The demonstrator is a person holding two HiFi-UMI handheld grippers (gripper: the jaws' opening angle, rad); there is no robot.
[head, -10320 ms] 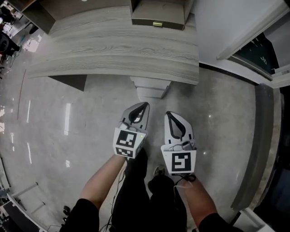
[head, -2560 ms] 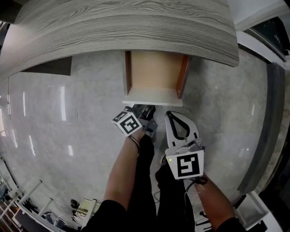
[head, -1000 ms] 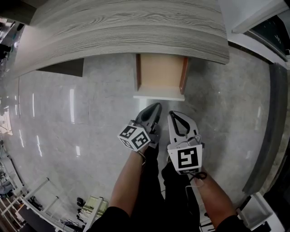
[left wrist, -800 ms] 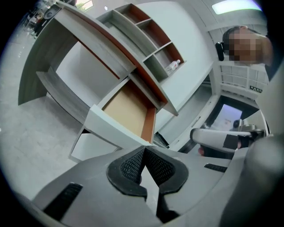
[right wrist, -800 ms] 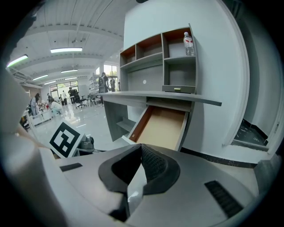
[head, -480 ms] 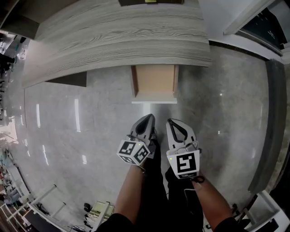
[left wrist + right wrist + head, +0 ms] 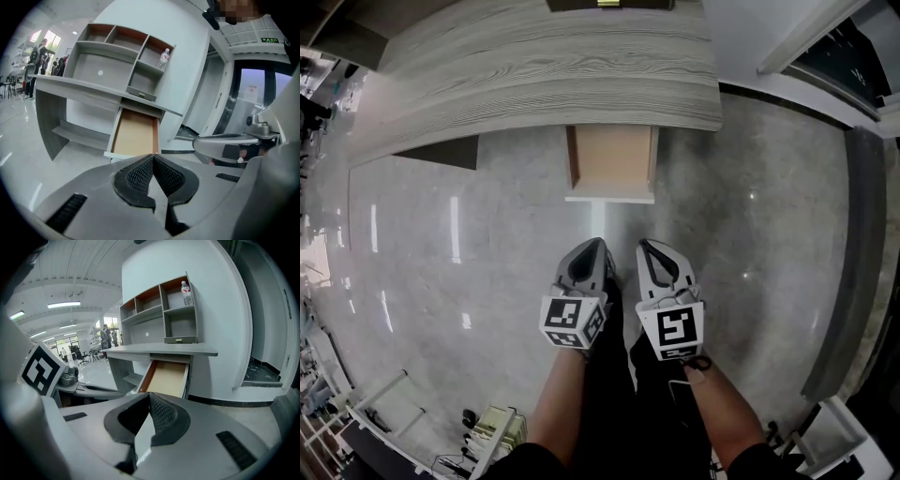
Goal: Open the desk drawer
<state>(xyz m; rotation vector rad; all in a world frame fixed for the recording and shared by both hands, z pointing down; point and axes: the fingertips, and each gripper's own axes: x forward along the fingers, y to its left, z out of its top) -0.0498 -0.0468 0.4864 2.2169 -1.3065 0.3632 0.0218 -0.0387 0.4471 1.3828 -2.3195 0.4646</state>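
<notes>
The desk drawer (image 7: pixel 610 157) stands pulled out from under the grey wood-grain desk top (image 7: pixel 534 75), showing a bare tan bottom and a white front panel (image 7: pixel 609 198). Nothing lies in the drawer (image 7: pixel 136 133) (image 7: pixel 166 373). My left gripper (image 7: pixel 600 244) and right gripper (image 7: pixel 643 247) hang side by side over the floor, a short way in front of the drawer's front and apart from it. Both point toward the drawer. The left gripper (image 7: pixel 153 157) is shut with nothing between its pads. The right gripper (image 7: pixel 149 394) is shut too, and holds nothing.
A shelf unit (image 7: pixel 117 51) stands on the desk, with a water bottle (image 7: pixel 186 292) in its upper right cell and a small drawer with a brass pull (image 7: pixel 609 3). A white wall and glass door (image 7: pixel 853 56) lie right. The polished floor (image 7: pixel 441 281) spreads left, people far off.
The drawer, shut in the oldest frame, now stands out. My left gripper has left the drawer front, drawn back, risen and rolled upright beside the right one.
</notes>
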